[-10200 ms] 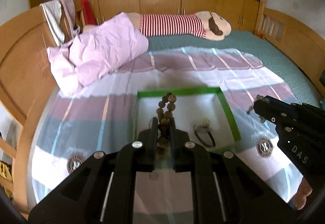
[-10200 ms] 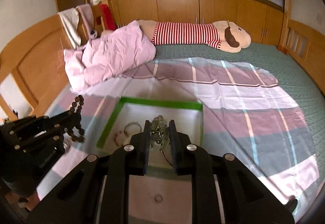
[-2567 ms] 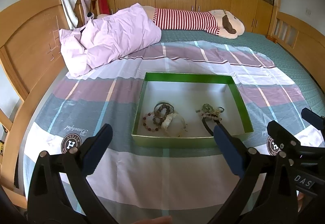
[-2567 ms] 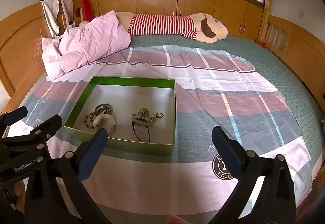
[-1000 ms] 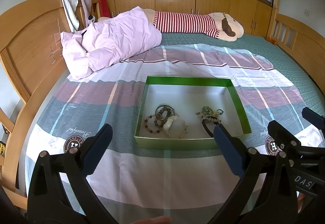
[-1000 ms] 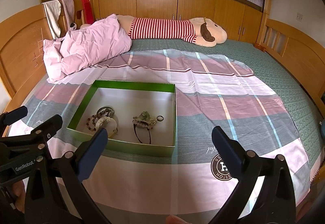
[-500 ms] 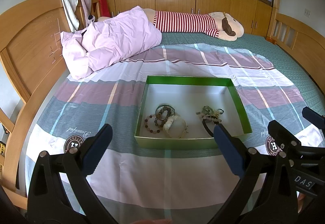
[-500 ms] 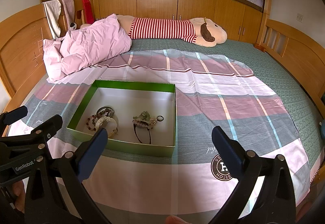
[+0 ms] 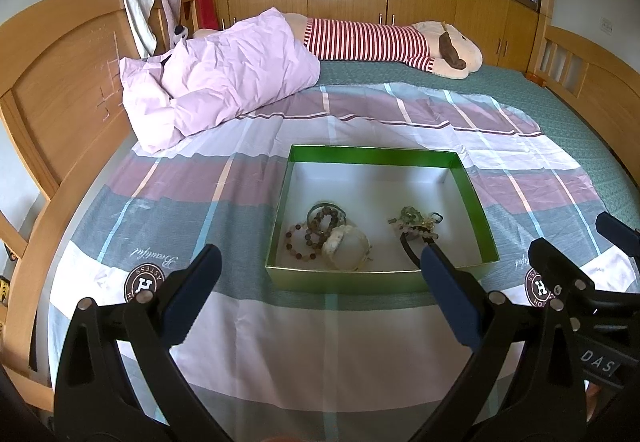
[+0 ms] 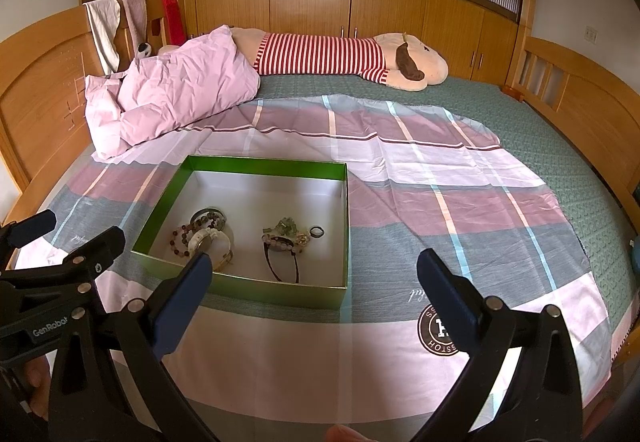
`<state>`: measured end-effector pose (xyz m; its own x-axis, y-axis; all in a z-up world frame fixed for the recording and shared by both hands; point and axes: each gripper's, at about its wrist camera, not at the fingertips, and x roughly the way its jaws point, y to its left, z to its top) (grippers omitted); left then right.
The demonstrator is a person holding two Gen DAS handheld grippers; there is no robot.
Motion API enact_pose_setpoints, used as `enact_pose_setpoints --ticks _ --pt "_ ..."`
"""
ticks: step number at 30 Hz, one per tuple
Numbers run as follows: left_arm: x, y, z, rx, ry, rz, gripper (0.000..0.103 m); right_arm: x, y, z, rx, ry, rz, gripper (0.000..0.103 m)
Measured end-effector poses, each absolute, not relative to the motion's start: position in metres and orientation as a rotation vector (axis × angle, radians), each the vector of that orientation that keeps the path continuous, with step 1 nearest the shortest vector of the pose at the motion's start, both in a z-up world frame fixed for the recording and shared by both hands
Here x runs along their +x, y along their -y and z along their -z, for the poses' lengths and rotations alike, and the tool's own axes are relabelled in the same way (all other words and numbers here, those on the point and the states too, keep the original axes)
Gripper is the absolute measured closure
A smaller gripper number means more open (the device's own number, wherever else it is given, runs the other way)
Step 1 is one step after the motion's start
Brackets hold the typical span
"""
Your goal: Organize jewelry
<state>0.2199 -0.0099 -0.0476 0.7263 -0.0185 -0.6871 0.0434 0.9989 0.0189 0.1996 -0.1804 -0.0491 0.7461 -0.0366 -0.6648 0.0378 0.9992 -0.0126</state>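
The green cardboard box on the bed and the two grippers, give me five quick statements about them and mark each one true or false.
1. The green cardboard box lies open on the checked bedsheet. True.
2. The left gripper is shut on a brown bead bracelet. False: its jaws stand wide apart and hold nothing.
3. The jewelry sits in two clusters, a bracelet pile and a beads-and-black-cord bundle. True.
4. The right gripper reaches into the box. False: it hangs open on the near side of the box.
5. A small dark ring lies on the sheet outside the box. False: it is inside, by the bundle.
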Motion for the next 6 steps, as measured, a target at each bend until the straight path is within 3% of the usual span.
enact_pose_setpoints --ticks 6 --pt "0.2217 0.0118 0.0499 0.028 -0.765 0.033 0.004 0.2 0.1805 0.0522 0.003 -0.731 0.039 0.003"
